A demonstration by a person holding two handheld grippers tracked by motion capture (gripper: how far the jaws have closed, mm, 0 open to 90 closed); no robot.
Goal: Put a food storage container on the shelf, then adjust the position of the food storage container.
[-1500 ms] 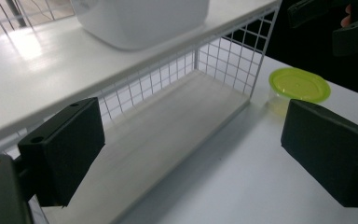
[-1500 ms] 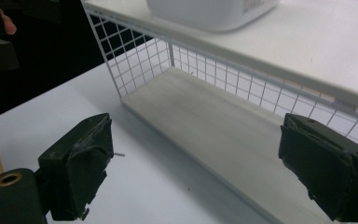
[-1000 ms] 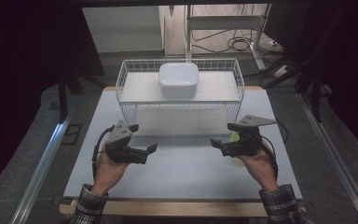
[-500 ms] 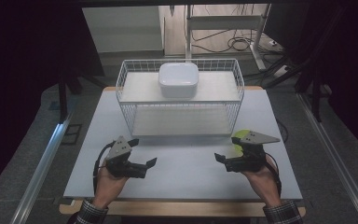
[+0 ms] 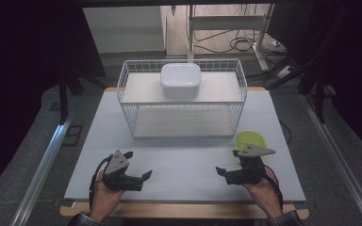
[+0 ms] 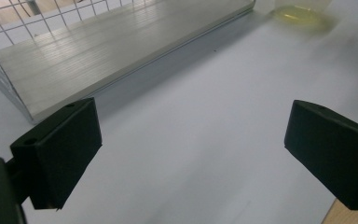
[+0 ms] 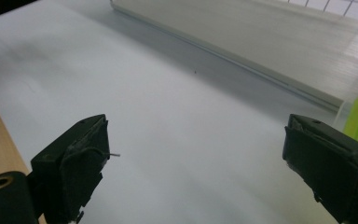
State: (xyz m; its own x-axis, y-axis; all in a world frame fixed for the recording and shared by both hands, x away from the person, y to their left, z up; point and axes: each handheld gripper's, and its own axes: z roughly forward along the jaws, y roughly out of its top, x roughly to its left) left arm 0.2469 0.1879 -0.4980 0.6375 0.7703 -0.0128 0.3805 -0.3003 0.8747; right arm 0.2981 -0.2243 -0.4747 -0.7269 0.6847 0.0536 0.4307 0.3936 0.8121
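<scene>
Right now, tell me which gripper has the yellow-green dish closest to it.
The right gripper: the yellow-green dish sits just beyond it, beside the wire basket. The left gripper is across the table.

Container (image 5: 180,80) atop rack (image 5: 182,123), lid (image 5: 250,139) right.

The table (image 5: 179,160) has a smooth, matt pale-grey top with a bare light wood edge, and the basket (image 5: 125,92) on it is thin white-coated wire around matt, finely ribbed boards. The white container (image 5: 180,80) looks like smooth, faintly glossy plastic, the yellow-green dish (image 5: 250,139) like translucent plastic. Both grippers' jaws are matt black, the right gripper (image 7: 200,163) scuffed and rough.
</scene>
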